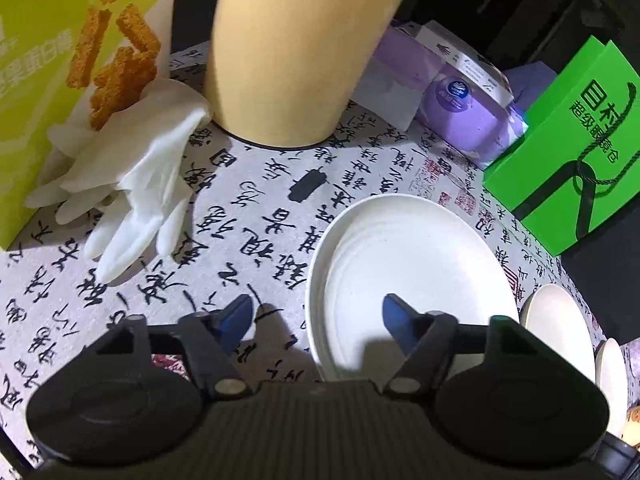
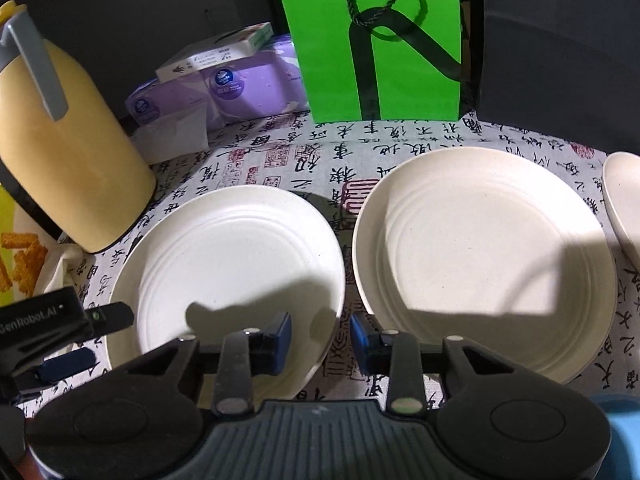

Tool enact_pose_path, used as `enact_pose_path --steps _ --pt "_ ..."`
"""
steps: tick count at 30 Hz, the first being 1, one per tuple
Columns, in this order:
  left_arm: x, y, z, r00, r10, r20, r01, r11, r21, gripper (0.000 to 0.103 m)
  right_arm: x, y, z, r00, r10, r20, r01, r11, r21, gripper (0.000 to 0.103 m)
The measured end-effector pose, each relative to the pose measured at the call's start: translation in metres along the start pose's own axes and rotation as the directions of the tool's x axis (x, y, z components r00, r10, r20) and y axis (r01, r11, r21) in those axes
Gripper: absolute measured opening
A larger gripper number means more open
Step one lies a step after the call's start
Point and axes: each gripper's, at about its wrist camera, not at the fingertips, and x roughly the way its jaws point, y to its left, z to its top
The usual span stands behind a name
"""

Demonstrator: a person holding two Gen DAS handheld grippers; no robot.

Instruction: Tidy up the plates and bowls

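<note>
Two cream plates (image 2: 232, 264) (image 2: 484, 252) lie on a counter (image 2: 280, 156) cloth printed with black calligraphy and red seals. The jug (image 2: 68, 160) is yellow, the bag (image 2: 376, 40) bright green.

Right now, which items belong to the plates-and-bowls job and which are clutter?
Job: left white ridged plate; right white ridged plate; cream bowl.
Clutter: yellow jug; white rubber gloves; purple tissue packs; green paper bag.

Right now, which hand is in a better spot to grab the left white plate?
Probably the left. The left hand-held gripper has the left white plate's near rim between its open fingers. The right hand-held gripper hangs over the gap between both plates.
</note>
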Motion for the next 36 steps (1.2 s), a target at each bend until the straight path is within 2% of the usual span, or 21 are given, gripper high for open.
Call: enact_pose_path --steps 4,5,6,7,14,17,23,30,36 --pt "0.005 -0.004 0.000 0.999 0.030 0.023 -0.031 0.999 0.033 0.057 0.005 0.000 -0.001 1.000 -0.010 -0.009 0.010 1.000 0.008 0.021" --pt "0.008 -0.004 -0.001 0.999 0.039 0.022 -0.040 0.999 0.033 0.051 0.006 0.000 -0.001 1.000 -0.011 -0.010 0.011 1.000 0.010 0.020" --pt "0.011 -0.003 -0.001 0.999 0.044 0.016 -0.045 0.998 0.033 0.037 0.006 0.000 -0.001 1.000 -0.015 -0.008 0.015 1.000 0.011 0.019" --pt "0.014 -0.003 0.000 0.999 0.045 0.005 -0.045 0.998 0.033 0.033 0.006 0.001 -0.001 1.000 -0.022 -0.003 0.022 1.000 0.010 0.014" --pt "0.017 -0.007 -0.003 0.998 0.054 0.018 -0.055 0.996 0.072 0.015 0.008 0.002 0.000 0.999 -0.044 0.000 0.044 0.999 0.000 0.012" --pt "0.016 -0.008 -0.005 0.998 0.057 0.035 -0.060 0.995 0.082 0.012 0.010 0.004 -0.001 0.999 -0.049 -0.006 0.049 0.999 0.000 0.012" --pt "0.017 -0.011 -0.006 0.997 0.065 0.044 -0.069 0.992 0.101 0.012 0.012 0.008 0.000 0.997 -0.076 0.001 0.076 0.997 -0.007 0.012" --pt "0.017 -0.013 -0.007 0.996 0.071 0.051 -0.076 0.990 0.121 0.012 0.015 0.008 0.002 0.998 -0.069 -0.006 0.069 0.997 0.017 0.016" --pt "0.017 -0.012 -0.007 0.996 0.071 0.053 -0.077 0.990 0.122 0.012 0.013 0.007 0.002 0.997 -0.077 0.012 0.076 0.997 0.034 0.011"
